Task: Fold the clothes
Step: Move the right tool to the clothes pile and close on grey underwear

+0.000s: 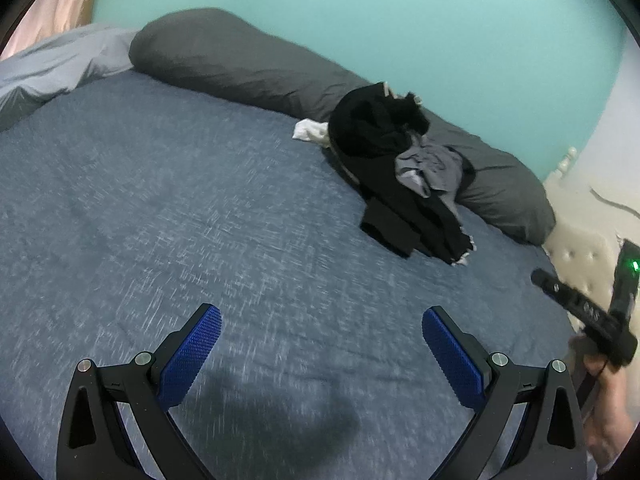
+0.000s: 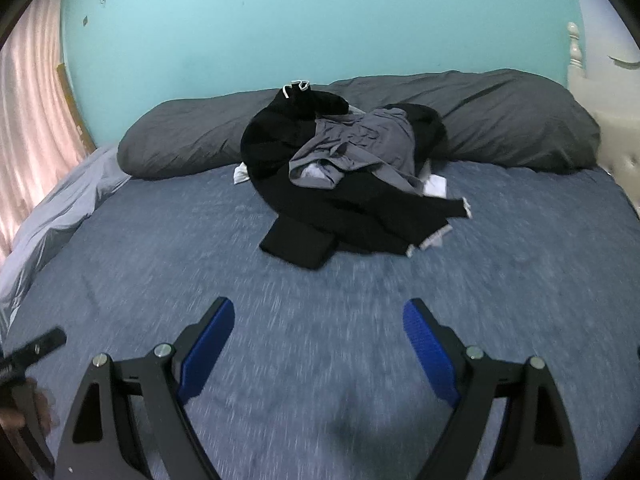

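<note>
We see the rumpled heap of black, grey and white clothes [image 2: 340,168] lying at the far side of the bed, pressed up against the long dark grey pillow [image 2: 512,116] that runs along the turquoise wall [image 2: 300,20]. A black garment makes up most of the heap, a crumpled grey garment [image 2: 360,140] sits on top of it, and white cloth peeks out at its edges. From the left wrist view the same heap [image 1: 396,168] sits to the right of centre, again touching the pillow [image 1: 240,60].

Our left gripper [image 1: 322,320] hangs over the bare blue-grey heathered bedspread [image 1: 160,200], its blue-padded jaws spread wide, holding nothing and touching nothing; its shadow falls on the cover below. Our right gripper [image 2: 319,314] is likewise spread wide and empty above the bedspread [image 2: 520,260], well short of the heap.

At the left edge a pale blue crumpled duvet [image 2: 60,208] lies beside a pink curtain [image 2: 28,112]. A cream tufted headboard [image 1: 580,248] shows at the right.
</note>
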Demonstrator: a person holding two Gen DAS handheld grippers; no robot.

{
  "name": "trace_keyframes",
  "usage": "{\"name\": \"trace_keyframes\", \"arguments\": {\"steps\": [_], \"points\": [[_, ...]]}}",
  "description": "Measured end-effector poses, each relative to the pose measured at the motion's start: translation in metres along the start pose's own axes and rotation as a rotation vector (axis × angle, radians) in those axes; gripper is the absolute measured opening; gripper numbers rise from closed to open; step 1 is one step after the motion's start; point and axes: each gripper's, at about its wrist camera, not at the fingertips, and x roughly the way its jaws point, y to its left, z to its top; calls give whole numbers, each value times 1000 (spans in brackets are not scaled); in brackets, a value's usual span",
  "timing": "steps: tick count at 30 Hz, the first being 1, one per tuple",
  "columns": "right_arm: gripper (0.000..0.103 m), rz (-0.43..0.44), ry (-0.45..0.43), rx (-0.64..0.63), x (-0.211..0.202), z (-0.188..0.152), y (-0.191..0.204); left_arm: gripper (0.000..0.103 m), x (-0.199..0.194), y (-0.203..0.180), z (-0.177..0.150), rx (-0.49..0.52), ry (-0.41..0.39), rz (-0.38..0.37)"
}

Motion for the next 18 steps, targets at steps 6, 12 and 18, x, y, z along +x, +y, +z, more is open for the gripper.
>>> {"name": "trace_keyframes", "arguments": {"steps": [6, 12, 18], "points": [[87, -6, 6, 55, 80, 33, -12, 103, 51, 15, 17, -22, 25, 23], [85, 0, -21, 71, 149, 64, -21, 103, 92, 24, 29, -19, 61, 48], [69, -31, -34, 108, 193, 88, -28, 103, 112, 32, 39, -27, 74, 52]]}}
